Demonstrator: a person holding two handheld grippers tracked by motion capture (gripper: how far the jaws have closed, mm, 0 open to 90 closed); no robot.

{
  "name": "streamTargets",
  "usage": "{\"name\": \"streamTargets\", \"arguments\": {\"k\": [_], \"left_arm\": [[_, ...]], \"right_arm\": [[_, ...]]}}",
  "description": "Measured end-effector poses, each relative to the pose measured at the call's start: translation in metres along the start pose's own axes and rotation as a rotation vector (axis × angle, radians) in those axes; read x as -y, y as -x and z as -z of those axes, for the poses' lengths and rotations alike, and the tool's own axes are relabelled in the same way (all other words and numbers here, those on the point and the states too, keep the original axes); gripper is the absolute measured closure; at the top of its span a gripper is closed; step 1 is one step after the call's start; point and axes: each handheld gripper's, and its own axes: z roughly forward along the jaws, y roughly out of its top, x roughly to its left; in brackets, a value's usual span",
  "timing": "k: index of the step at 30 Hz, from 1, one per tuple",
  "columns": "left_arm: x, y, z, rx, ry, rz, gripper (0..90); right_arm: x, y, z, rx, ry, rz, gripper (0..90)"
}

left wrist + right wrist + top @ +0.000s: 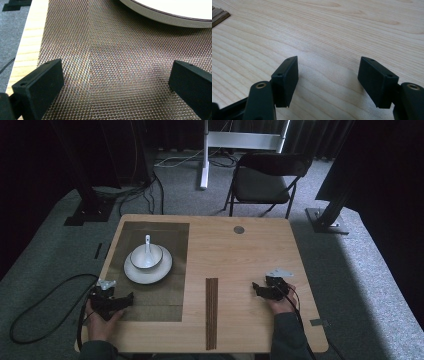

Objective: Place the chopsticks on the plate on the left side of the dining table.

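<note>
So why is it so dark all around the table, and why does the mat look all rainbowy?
In the high view, light falls on the table while the curtains behind stay almost black. In the left gripper view, the woven mat catches light and shimmers in colours, and the plate looks soft and blurry. In the right gripper view, the open jaws cast soft shadows on the wood.

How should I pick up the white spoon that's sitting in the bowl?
Probably by its handle. The spoon rests in the bowl with its scoop down inside and its handle sticking up over the far rim. Coming from above with the open left hand-held gripper, one jaw on each side of the handle, looks best, because the bowl's wall shields the scoop and the plate sits under the bowl.
</note>
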Motion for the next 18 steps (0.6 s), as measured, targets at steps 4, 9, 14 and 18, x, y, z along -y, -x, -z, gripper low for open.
{"name": "streamTargets", "arguments": {"k": [4, 9, 14, 18], "left_arm": [[0.0000, 0.0000, 0.0000, 0.000, 0.000, 0.000, 0.2], [0.0000, 0.0000, 0.0000, 0.000, 0.000, 0.000, 0.2], [0.0000, 0.0000, 0.0000, 0.000, 0.000, 0.000, 0.2], [0.0000, 0.0000, 0.0000, 0.000, 0.000, 0.000, 0.2]], "right_arm": [[0.0001, 0.0000, 0.0002, -0.001, 0.000, 0.002, 32.3], [0.0009, 0.0012, 0.0019, -0.015, -0.001, 0.011, 36.4], [0.0016, 0.0037, 0.0056, -0.025, -0.004, -0.009, 44.9], [0.0020, 0.0038, 0.0086, -0.037, -0.007, -0.009, 45.8]]}}
